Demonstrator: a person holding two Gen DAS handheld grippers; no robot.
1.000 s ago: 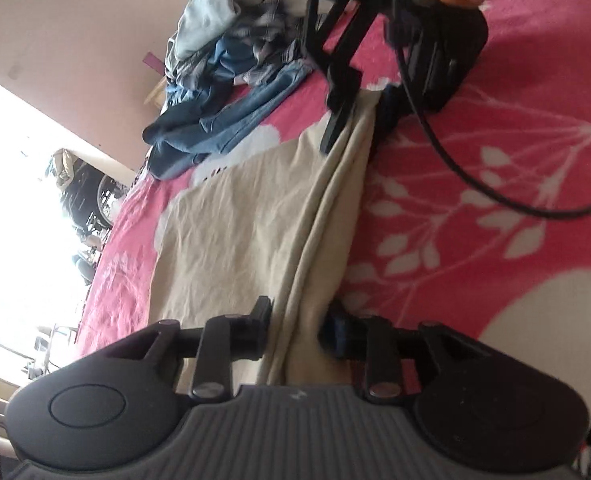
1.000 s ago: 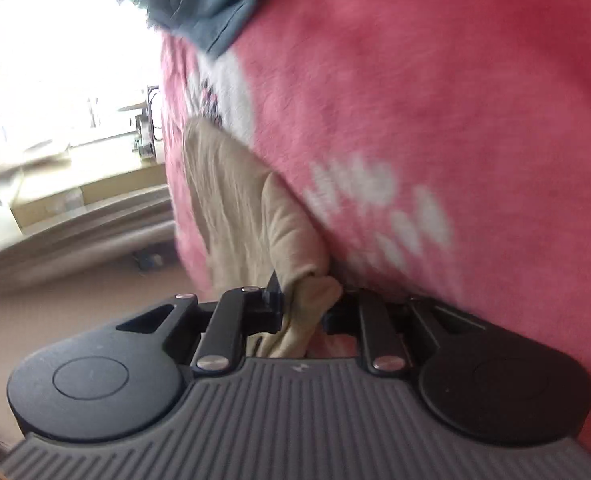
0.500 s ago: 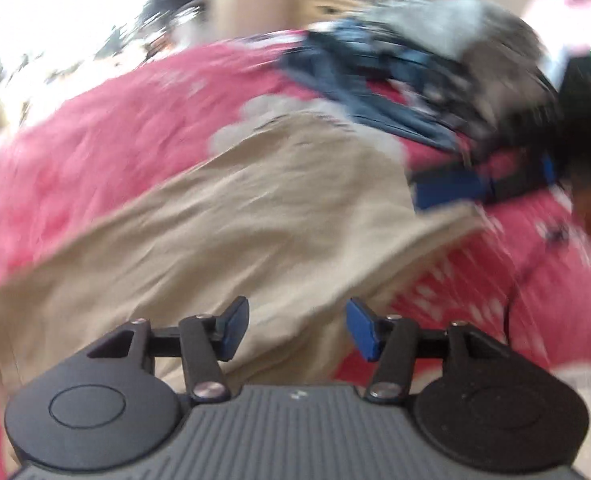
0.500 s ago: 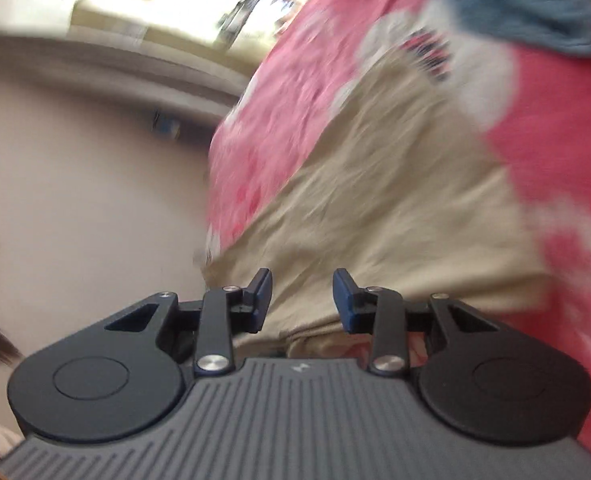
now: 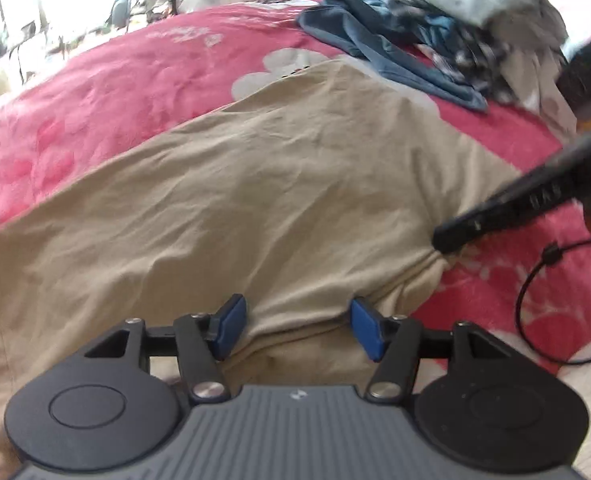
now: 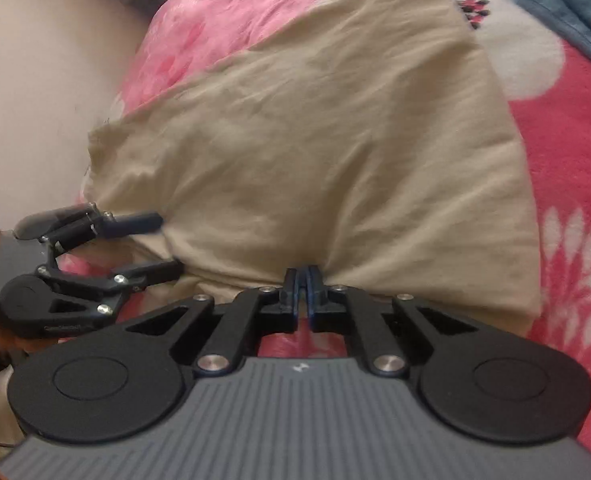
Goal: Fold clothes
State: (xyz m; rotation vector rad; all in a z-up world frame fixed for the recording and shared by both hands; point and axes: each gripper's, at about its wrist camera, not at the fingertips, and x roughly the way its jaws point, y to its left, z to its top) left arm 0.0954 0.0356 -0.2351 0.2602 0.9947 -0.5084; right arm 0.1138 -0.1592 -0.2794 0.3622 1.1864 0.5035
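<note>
Garment: I see a beige garment [image 5: 279,184] spread over the pink floral bed cover [image 5: 95,92], folded into a broad flat shape with creases running across it; its near edge lies along the near edge of the bed.
Left gripper [image 5: 297,328]: my jaws are opening; the blue pads [image 5: 231,324] stand apart with the garment's near hem between them, and neither pad presses on the cloth.
Right gripper [image 6: 304,280]: my jaws are closed, pad against pad, at the garment's near edge. In the left wrist view the cloth puckers into a gathered point at their tip, so I read it as a pinch on the garment's corner.
Other clothes: a heap of blue and grey clothes [image 5: 435,32] sits toward the far right corner of the bed, apart from the beige piece.
Cable: a black cable [image 5: 535,280] loops over the cover to the right of the garment.
</note>
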